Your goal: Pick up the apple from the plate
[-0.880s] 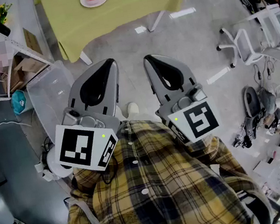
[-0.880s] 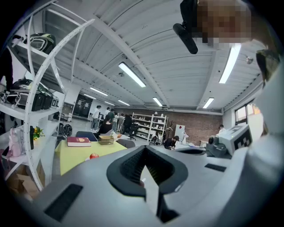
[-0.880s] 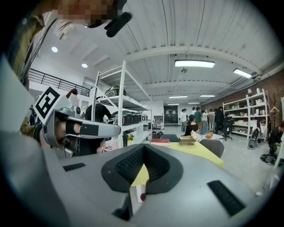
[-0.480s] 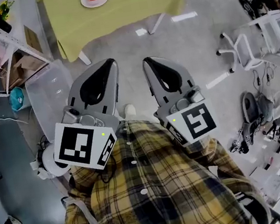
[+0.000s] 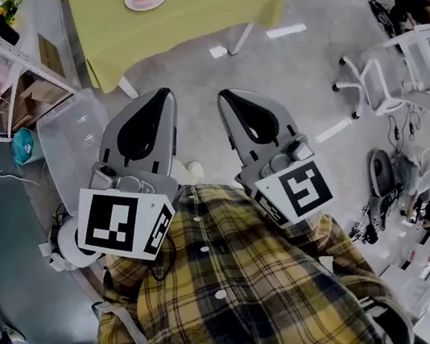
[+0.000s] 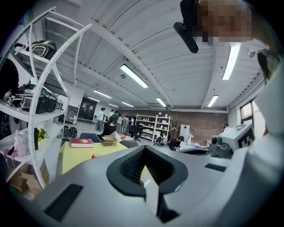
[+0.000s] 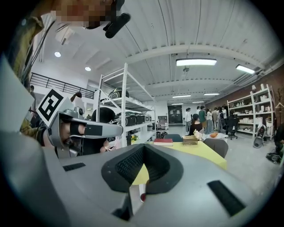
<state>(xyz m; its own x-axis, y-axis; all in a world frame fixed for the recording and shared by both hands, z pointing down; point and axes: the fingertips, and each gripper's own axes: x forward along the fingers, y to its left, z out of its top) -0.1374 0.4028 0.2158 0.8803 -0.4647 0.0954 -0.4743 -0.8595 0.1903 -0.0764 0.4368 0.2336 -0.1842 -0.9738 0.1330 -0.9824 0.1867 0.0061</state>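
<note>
The yellow-green clothed table runs off the head view's top edge, and the person's yellow plaid shirt off its bottom edge. In the left gripper view, the red apple is a mere speck, its plate too small to tell.

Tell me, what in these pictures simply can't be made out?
- Head view: the far side of the table is cut off by the top edge.
- Head view: the person's hands are hidden beneath the left gripper and right gripper.
- Left gripper view: the apple is a tiny red speck, too small for detail.
- Right gripper view: that gripper's own body hides most of the table; the title of the book is too small.
</note>
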